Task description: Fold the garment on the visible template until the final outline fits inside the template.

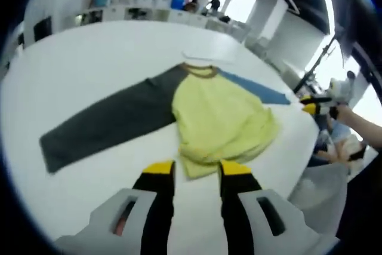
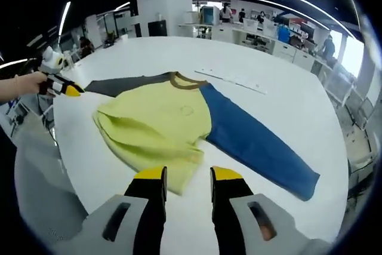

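A long-sleeved shirt lies flat on the white table [image 1: 89,64]. Its body is yellow [image 1: 218,117] [image 2: 158,123], its collar brown [image 1: 200,71] [image 2: 184,80]. One sleeve is dark grey [image 1: 107,123] [image 2: 122,85], the other blue [image 1: 256,88] [image 2: 256,144]. The yellow hem is bunched in loose folds. My left gripper [image 1: 197,170] is open just short of that hem, nothing between its jaws; it also appears at the table edge [image 2: 64,89]. My right gripper [image 2: 187,176] is open near the hem's other corner and appears at the table edge [image 1: 311,106].
A thin pale strip [image 2: 230,79] [image 1: 203,58] lies on the table beyond the collar. The table edge [image 1: 310,147] [image 2: 59,147] runs close to the shirt's hem side. Desks, shelves and people stand far behind the table.
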